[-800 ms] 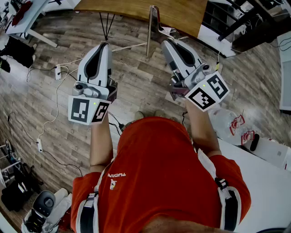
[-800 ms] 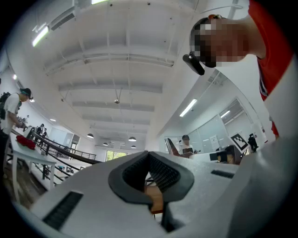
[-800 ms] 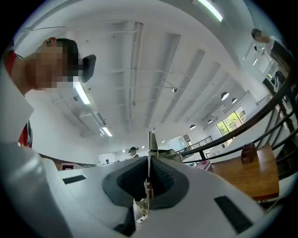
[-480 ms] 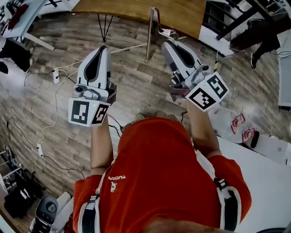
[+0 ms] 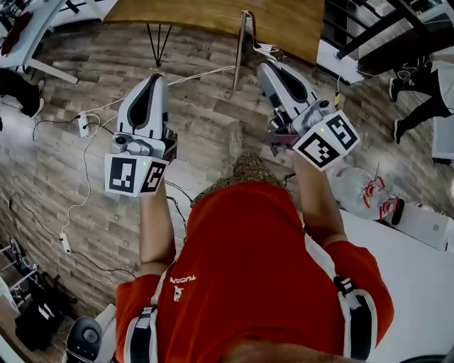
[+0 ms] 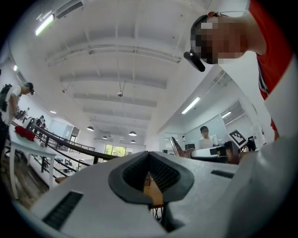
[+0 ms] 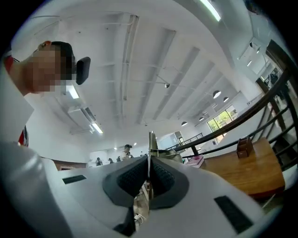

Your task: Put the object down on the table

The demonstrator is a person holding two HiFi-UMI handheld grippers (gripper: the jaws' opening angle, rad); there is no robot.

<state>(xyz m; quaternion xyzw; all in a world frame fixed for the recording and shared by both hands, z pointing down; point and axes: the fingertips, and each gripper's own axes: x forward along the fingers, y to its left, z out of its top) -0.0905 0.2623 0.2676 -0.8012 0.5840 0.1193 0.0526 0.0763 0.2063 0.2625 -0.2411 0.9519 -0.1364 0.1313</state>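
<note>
In the head view my left gripper (image 5: 154,76) and my right gripper (image 5: 264,67) are held out over the wooden floor, both pointing away from me, with the jaws together. The left gripper view shows the left gripper (image 6: 149,154) with its pads meeting at the tip and nothing between them. The right gripper (image 7: 149,160) is likewise shut and empty in its own view. No held object shows in any view. A white table (image 5: 418,283) lies at my lower right, behind both grippers.
A wooden table (image 5: 213,14) on thin metal legs stands ahead. On the white table's far end lie a clear plastic bag with red print (image 5: 358,191) and a white box (image 5: 425,223). Cables and a power strip (image 5: 84,124) run over the floor. Another person's legs (image 5: 418,106) show at right.
I have stepped forward: my foot now shows on the floor between the grippers, and the wooden table is nearer. Both grippers stay shut and have shifted slightly upward in the view.
</note>
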